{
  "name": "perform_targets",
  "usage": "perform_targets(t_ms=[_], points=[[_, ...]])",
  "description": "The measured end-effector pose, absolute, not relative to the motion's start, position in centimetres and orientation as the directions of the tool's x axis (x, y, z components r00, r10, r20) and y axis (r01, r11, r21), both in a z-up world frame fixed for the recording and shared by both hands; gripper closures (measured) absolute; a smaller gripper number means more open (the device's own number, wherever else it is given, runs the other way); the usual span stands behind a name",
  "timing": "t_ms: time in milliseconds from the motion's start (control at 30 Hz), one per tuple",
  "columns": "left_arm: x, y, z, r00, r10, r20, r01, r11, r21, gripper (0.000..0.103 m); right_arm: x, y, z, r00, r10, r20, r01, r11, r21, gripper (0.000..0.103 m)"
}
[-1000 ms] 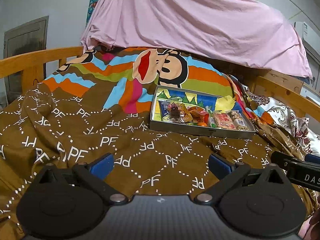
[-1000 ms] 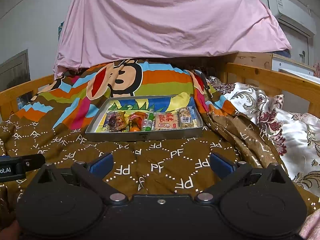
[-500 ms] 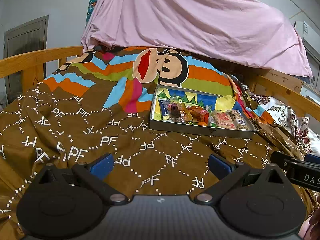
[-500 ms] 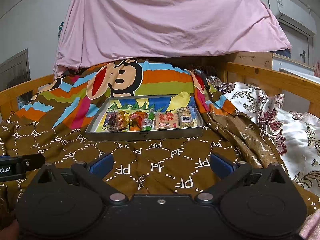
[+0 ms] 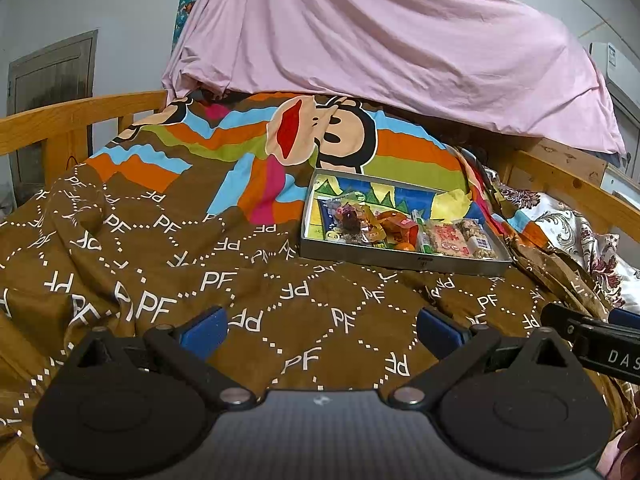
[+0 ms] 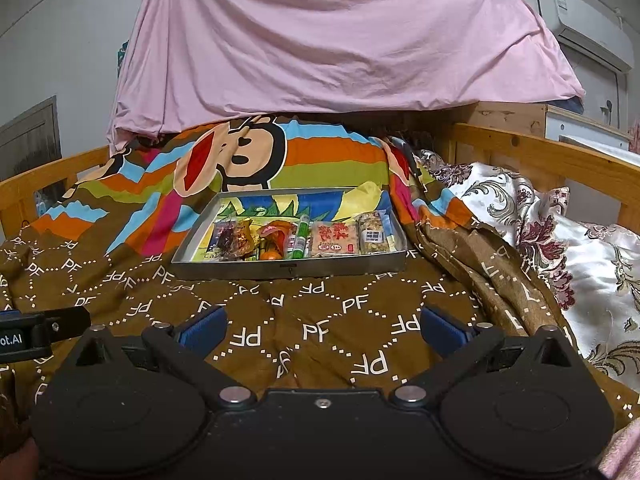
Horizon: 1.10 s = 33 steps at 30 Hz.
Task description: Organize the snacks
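1. Spread across a wooden-railed bed point(image 6: 532, 152), a brown bedcover printed with white "PF" letters point(image 6: 320, 320) is carrying a shallow grey metal tray point(image 6: 288, 270), which is lying well ahead of both tongs.
2. Small wrapped snacks are sitting in a row along the tray's near wall: a dark purple packet point(image 6: 226, 238), an orange wrapper point(image 6: 276, 230), a green tube point(image 6: 300, 236), a clear pack with red print point(image 6: 334, 238) and a nut bar with a white label point(image 6: 374, 236).
3. These are looking light and crinkly; the film is probably slippery, so pinching a sealed edge or gripping across the narrow width seems safest. The nut bar may crumble under a hard squeeze.
4. The left tongs point(image 5: 320, 330) are standing wide apart, holding nothing, low over the bedcover; the right tongs point(image 6: 322, 328) are doing likewise.
5. The soft, wrinkled bedding may be letting the tray tilt if pressed.
6. Behind it, a striped cartoon-monkey blanket point(image 6: 256, 152) is rising toward a draped pink sheet point(image 6: 340, 40), with a floral satin quilt point(image 6: 560, 240) on the right.
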<state>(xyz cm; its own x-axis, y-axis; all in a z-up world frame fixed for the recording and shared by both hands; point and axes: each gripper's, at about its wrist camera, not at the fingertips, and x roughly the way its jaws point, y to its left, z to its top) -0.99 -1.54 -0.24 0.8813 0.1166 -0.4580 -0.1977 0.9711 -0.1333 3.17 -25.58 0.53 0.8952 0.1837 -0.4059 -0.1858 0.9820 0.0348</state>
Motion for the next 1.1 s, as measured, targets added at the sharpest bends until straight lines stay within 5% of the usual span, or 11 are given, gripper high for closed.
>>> perform_targets(t_ms=[1100], points=[[-0.96,-1.31,-1.02,0.856,0.185,-0.483,-0.258,0.962,-0.088,0.001,3.25,-25.41,0.41,0.89,0.187,-0.416,-0.192,0.981,0.03,0.001]])
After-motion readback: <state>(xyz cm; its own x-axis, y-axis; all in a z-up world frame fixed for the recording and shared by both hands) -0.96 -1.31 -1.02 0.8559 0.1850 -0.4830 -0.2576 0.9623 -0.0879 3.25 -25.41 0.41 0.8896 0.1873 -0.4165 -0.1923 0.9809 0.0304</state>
